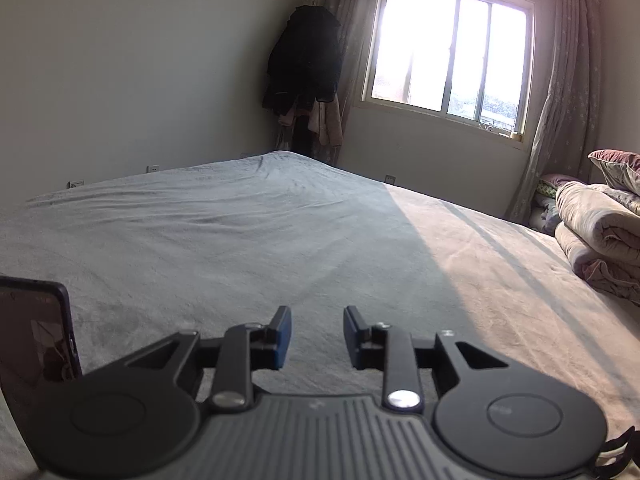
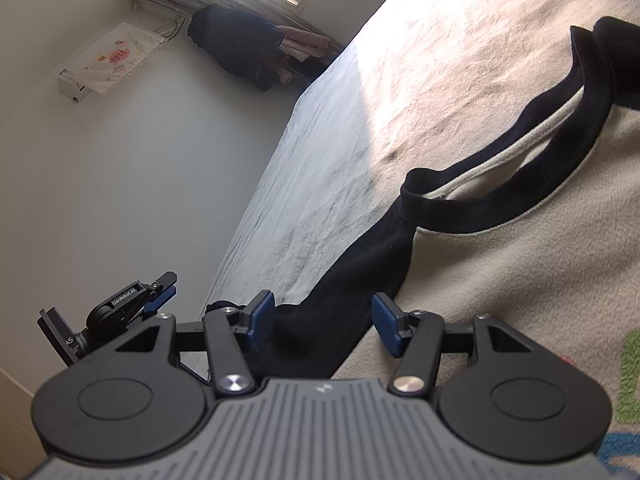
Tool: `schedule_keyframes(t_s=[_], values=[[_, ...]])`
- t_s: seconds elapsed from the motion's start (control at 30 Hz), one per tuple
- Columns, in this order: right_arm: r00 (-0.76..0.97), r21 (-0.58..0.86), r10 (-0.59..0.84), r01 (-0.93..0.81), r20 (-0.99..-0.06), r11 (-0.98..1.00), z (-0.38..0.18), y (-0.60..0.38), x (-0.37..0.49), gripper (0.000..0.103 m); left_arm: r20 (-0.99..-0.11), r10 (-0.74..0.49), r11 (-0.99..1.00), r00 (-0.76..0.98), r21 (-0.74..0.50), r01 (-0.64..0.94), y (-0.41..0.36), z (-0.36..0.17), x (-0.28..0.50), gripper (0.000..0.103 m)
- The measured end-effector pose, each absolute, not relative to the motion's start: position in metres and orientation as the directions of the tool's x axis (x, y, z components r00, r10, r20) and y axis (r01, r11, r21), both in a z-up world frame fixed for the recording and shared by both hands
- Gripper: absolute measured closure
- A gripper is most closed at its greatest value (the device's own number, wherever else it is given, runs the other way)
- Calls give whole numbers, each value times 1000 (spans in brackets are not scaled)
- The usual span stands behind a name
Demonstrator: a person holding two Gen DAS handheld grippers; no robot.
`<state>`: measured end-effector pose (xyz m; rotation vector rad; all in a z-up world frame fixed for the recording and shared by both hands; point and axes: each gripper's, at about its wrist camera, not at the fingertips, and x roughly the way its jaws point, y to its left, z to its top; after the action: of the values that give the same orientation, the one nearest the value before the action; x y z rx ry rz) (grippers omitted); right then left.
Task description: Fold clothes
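Note:
A cream fleece sweatshirt [image 2: 520, 264] with a black collar [image 2: 520, 144] and a black sleeve [image 2: 360, 264] lies flat on the bed in the right wrist view; a green and blue print shows at its right edge. My right gripper [image 2: 322, 322] hovers over the sleeve near the shoulder seam, jaws apart, with the black fabric lying beneath and between the fingers and no pad pressing on it. My left gripper [image 1: 317, 336] stands open over bare grey bedsheet [image 1: 240, 240] with nothing between its fingers. It also shows at the left in the right wrist view [image 2: 160, 294], off the garment.
Folded quilts and pillows [image 1: 600, 232] are stacked at the bed's right end. A dark phone [image 1: 36, 332] stands at the left edge. Dark coats [image 1: 304, 56] hang in the corner beside the window [image 1: 448, 52]. A white wall runs along the bed's far side.

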<state>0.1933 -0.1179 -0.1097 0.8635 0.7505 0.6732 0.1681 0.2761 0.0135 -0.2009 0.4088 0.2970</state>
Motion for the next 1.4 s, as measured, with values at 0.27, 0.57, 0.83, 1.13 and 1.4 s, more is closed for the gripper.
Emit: schedule_keyframes(t_s=[0.27,0.57,0.83,1.13,1.4], values=[[562,850,772,-213,-298,483,-110,-117,194,45,-590,364,903,721,34,-428,284,-3,195,46],[554,862,781,-204,-289,464,-113,-121,195,45,-802,199,978,562,129,-162,292,-32,272,65],[552,881,789,-188,-271,434,-116,-126,196,45,-864,164,978,476,207,39,268,-52,283,45],[551,886,791,-184,-267,427,-116,-128,195,45,-842,251,964,478,264,-40,260,-46,287,97],[550,893,794,-177,-259,414,-117,-131,195,45,-632,584,793,509,312,-523,316,12,301,97]])
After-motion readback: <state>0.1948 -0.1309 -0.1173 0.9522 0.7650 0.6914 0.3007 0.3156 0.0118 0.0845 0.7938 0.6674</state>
